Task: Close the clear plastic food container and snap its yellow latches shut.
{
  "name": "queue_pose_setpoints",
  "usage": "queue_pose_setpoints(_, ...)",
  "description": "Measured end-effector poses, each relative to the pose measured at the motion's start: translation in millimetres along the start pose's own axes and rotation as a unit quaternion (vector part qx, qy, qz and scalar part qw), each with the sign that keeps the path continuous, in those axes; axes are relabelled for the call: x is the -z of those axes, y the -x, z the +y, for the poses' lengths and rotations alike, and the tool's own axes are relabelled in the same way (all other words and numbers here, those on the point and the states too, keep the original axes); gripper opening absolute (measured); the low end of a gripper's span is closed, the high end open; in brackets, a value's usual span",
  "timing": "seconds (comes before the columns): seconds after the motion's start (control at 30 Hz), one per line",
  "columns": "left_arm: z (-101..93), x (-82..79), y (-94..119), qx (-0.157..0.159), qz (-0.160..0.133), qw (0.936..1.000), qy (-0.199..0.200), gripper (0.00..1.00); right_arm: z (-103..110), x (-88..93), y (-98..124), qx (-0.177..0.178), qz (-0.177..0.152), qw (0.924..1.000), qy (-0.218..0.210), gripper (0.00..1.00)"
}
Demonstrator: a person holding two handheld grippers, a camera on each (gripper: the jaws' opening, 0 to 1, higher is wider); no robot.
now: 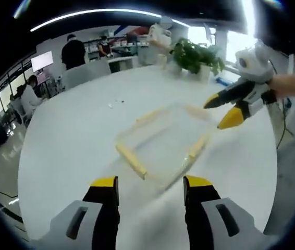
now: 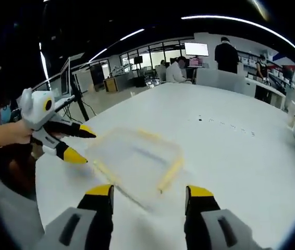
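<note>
The clear plastic food container (image 1: 162, 141) is lying on the white table (image 1: 74, 135), yellow latches (image 1: 131, 160) sitting outward. The left gripper (image 1: 150, 188) and right gripper (image 2: 150, 197) are hovering on opposite sides, jaws spread and gripping nothing, apparently flanking it to press latches.

A big white worktop (image 1: 74, 140) holds a clear box (image 1: 163, 140) with yellow latches in its middle. A green plant (image 1: 194, 56) sits at the far edge.
</note>
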State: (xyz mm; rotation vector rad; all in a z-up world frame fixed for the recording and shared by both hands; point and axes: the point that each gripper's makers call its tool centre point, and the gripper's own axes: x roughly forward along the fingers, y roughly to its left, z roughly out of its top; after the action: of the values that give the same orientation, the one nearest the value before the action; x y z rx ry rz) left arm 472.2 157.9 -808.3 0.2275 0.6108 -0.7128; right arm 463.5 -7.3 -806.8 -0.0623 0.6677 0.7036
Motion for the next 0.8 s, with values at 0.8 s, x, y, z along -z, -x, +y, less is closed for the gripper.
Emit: queue_pose_setpoints(0.8, -42.2, 44.6, 91.9, -0.030, -0.033, 0.9977, 0.051, 0.64, 50.8, 42.6, 74.4, 0.023, -0.033, 0.9989, -0.023, 0.53)
